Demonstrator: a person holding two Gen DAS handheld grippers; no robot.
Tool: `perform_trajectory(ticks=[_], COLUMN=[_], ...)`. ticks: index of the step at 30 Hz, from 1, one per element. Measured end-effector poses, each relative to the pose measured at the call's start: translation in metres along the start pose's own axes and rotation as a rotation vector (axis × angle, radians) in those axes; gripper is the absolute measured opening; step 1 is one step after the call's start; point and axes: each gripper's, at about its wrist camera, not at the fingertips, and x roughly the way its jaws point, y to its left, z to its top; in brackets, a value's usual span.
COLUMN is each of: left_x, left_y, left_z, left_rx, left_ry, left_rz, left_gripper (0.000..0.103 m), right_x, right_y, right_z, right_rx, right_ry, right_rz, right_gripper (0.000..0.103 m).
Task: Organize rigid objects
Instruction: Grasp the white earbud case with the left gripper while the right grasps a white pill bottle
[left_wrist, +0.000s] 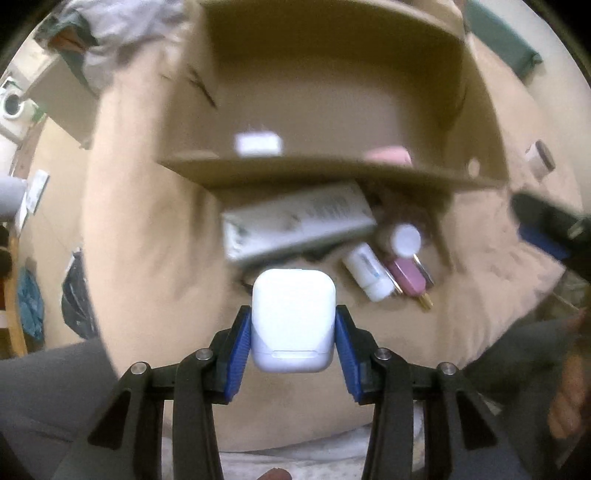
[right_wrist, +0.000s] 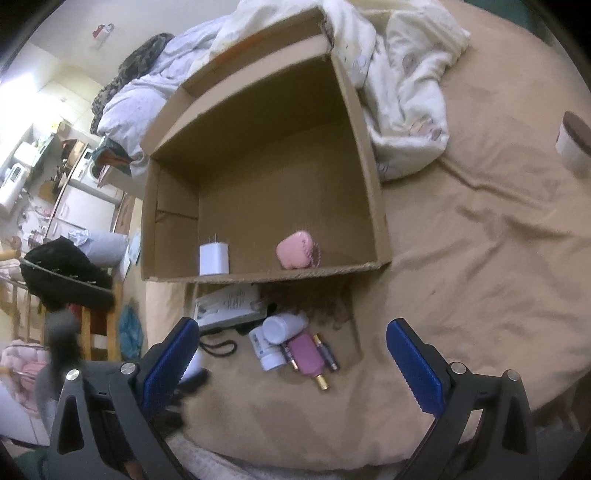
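My left gripper (left_wrist: 293, 325) is shut on a white earbud case (left_wrist: 293, 317), held above the tan bedsheet in front of an open cardboard box (left_wrist: 332, 173). The box (right_wrist: 369, 184) holds a white charger plug (right_wrist: 214, 258) and a pink object (right_wrist: 297, 254). In front of the box lie a white carton (right_wrist: 229, 302), a white bottle (right_wrist: 282, 326), a white tube (right_wrist: 264, 350), a pink bottle with a gold tip (right_wrist: 308, 356) and batteries (right_wrist: 327, 352). My right gripper (right_wrist: 290, 363) is open and empty, above this pile.
A cream blanket (right_wrist: 406, 92) lies behind the box on the right. A white cup with a brown lid (right_wrist: 574, 144) stands at the far right. A black cord (right_wrist: 218, 347) lies left of the pile. Furniture and clutter fill the room beyond the bed's left edge.
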Motion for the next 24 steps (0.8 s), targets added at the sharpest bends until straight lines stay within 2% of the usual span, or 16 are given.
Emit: perform_trajectory(ticks=[4,7,9,11,12,14,17,21,24], left_x=[-0.025,-0.030,-0.028,-0.017,-0.015,-0.010,-0.010,-0.018,-0.018], left_y=[0.026,0.056,0.066,0.074,0.077,0.082,0.088,0.083,0.082], left_z=[0.002,-0.001,0.001,0.002,0.002,0.003,0.003,0.005,0.004], left_rx=[-0.008,-0.021,-0.033,-0.040,-0.052,-0.083,-0.127,-0.100,-0.094], left_ry=[-0.049,-0.090,-0.083,-0.077,-0.080,-0.080,-0.088,-0.124,-0.121], left_rz=[0.009,0.016,-0.019,-0.039,-0.037,-0.045,-0.069,-0.041,-0.042], left_gripper=[0.040,0.040,0.040,0.040,0.040,0.040,0.040,0.040,0.040], right_x=[0.011,0.023,0.033,0.042,0.047,0.055,0.070,0.090,0.105], right_y=[0.005,0.006,0.009,0.012,0.015,0.020,0.031,0.040,0.049], right_z=[-0.004,-0.009,-0.011,-0.013,-0.014,-0.015,-0.018,-0.017,-0.017], right_rx=[-0.012,0.011,0.017,0.008,0.001,-0.020,-0.048,-0.078,-0.116], right_ry=[0.042,0.109,0.161,0.193,0.208,0.235,0.275,0.295,0.318], right_rz=[0.013,0.103,0.152,0.158,0.159,0.152,0.128,0.054,0.018], right_gripper=[0.103,0.100,0.077,0.068,0.059,0.049,0.047,0.047,0.047])
